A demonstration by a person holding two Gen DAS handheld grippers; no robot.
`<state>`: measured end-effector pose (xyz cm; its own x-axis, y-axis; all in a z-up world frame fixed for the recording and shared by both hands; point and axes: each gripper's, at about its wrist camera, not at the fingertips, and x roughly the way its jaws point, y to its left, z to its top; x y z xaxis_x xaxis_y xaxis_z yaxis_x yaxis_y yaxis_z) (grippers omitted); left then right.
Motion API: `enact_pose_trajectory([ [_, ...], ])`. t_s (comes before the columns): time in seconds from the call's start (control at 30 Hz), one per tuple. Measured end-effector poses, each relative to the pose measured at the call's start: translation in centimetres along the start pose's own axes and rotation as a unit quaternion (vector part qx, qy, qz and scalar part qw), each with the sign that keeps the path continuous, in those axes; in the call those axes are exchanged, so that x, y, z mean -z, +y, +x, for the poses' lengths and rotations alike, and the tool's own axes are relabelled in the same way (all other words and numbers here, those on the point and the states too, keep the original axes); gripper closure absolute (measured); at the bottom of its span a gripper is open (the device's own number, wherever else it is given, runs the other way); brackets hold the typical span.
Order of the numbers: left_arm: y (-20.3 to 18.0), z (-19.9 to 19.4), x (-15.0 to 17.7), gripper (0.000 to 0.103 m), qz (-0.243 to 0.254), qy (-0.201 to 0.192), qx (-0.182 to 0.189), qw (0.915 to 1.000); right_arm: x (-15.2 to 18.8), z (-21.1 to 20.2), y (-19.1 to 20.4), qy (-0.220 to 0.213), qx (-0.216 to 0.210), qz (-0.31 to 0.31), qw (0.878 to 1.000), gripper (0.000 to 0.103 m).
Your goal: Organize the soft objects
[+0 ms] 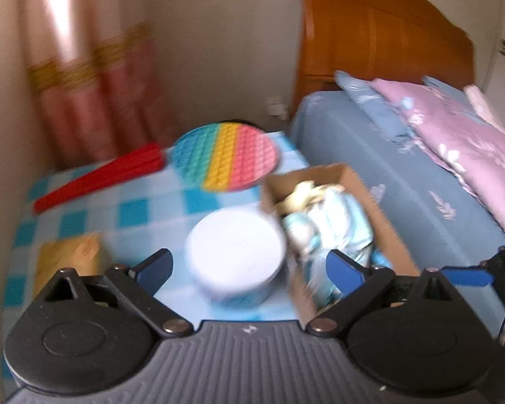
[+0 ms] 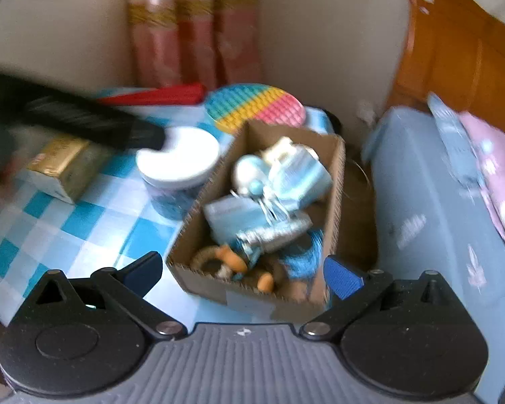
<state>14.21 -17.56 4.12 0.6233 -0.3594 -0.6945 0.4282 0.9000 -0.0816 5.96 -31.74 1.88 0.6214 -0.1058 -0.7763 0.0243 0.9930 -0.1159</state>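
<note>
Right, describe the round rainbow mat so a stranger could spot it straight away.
Start at the small table with the blue-and-white checked cloth, next to the bed. At its far edge, beyond the white-lidded tub and the cardboard box, lies the round mat. It alone is a flat bumpy disc striped teal, yellow and pink.

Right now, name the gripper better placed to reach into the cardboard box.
Right. The right gripper hangs open directly over the cardboard box, while the open left gripper faces the white-lidded tub beside it.
</note>
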Motion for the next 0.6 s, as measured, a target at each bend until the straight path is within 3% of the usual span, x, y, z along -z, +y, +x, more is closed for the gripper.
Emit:
enact_pose_trajectory([
  [0.23, 1.4, -2.2, 4.1, 0.006, -0.014, 0.042, -0.077, 0.996, 0.9, -0.5, -0.2, 0.027, 0.053, 0.08, 0.995, 0.0],
  [0.4, 1.1, -3.5, 5.0, 0.006, -0.01, 0.04, -0.058, 0.9975, 1.0, -1.8, 0.3, 0.019, 0.057, 0.102, 0.993, 0.0],
  [0.6, 0.1, -4.2, 5.5, 0.006, 0.002, 0.037, -0.061, 0.9975, 1.0, -2.9, 1.0, 0.01, 0.059, 0.101, 0.993, 0.0],
])
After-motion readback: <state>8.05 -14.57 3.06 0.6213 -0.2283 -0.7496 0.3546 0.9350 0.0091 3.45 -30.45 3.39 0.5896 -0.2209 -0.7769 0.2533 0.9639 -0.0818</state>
